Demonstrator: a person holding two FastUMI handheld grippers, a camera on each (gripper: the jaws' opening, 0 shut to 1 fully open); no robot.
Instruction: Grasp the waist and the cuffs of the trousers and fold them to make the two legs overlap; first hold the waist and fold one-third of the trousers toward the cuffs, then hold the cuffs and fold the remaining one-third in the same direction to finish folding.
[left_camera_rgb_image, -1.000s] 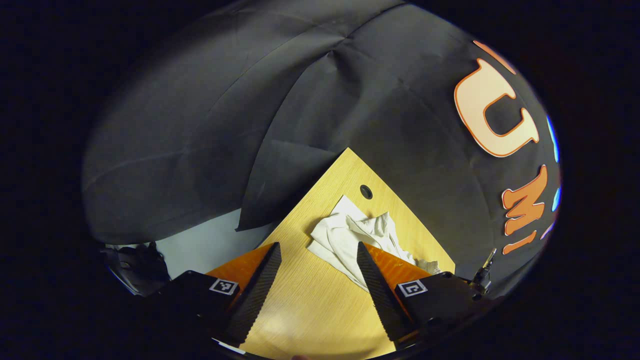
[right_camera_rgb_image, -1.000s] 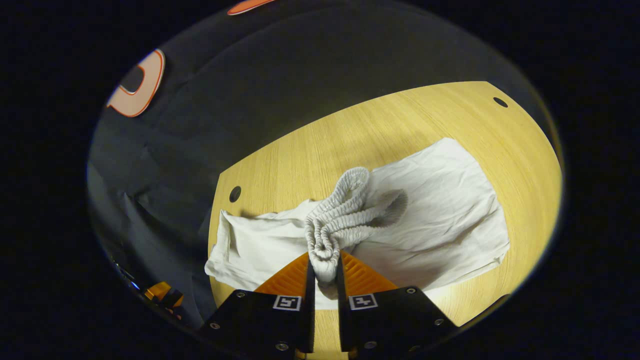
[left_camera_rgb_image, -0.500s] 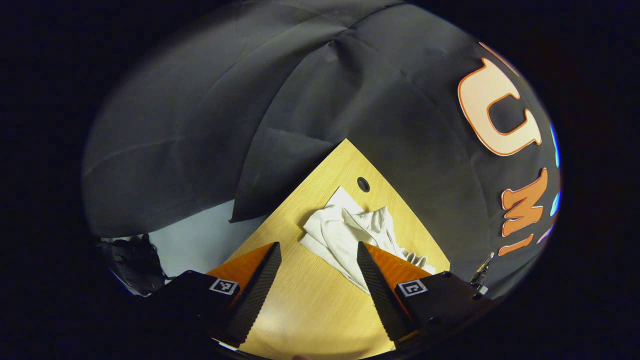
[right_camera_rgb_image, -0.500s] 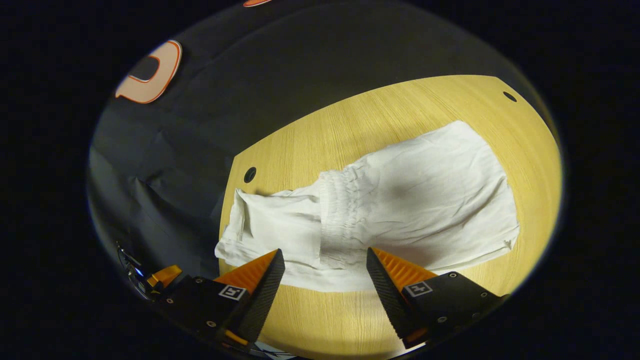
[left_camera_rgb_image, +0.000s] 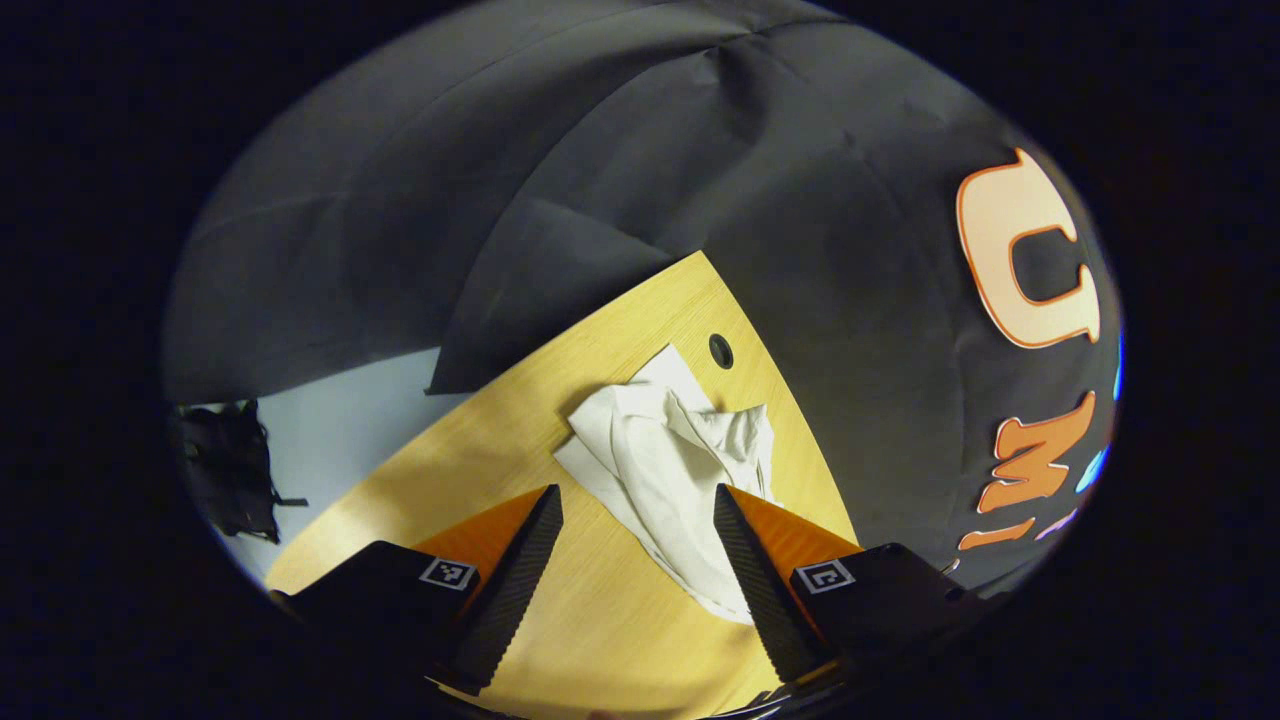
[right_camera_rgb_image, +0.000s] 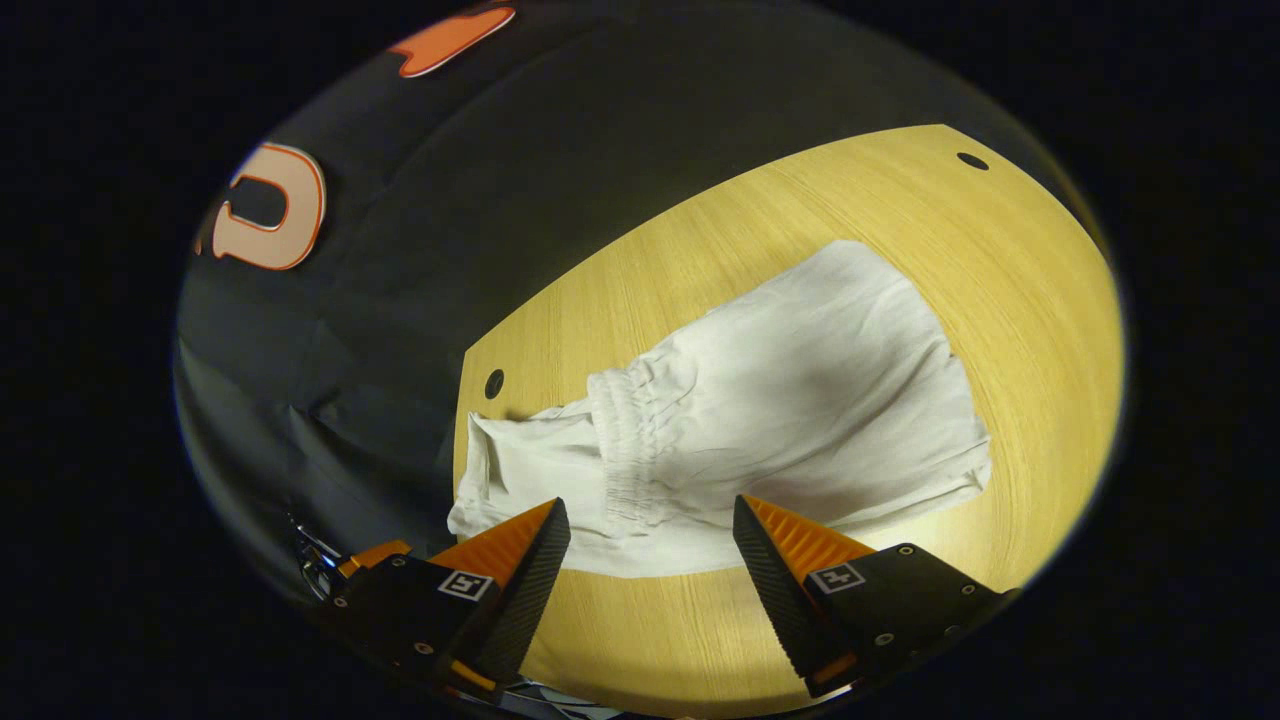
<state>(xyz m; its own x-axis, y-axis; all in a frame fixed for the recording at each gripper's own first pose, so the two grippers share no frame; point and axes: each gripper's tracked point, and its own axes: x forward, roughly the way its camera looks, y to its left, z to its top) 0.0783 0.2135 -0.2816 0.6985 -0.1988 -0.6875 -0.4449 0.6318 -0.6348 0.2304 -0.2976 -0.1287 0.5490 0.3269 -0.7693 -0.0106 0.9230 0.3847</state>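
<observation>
Right gripper view: right tongs (right_camera_rgb_image: 650, 560) and left tongs (left_camera_rgb_image: 638, 560) hovering spread, trousers (right_camera_rgb_image: 760, 400) lying just ahead on surface (right_camera_rgb_image: 700, 640), waist third folded; cuffs probably need grasping next.

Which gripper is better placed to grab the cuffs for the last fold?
Probably the left gripper: it hangs open by the white cloth trousers' unfolded end, while the open right gripper faces the elastic waistband.

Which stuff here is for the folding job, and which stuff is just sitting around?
For the job:
- white trousers, lying on the table with the waist folded over
- left gripper, open
- right gripper, open

Just around:
- wooden table
- holes in the table
- dark bag on the floor
</observation>
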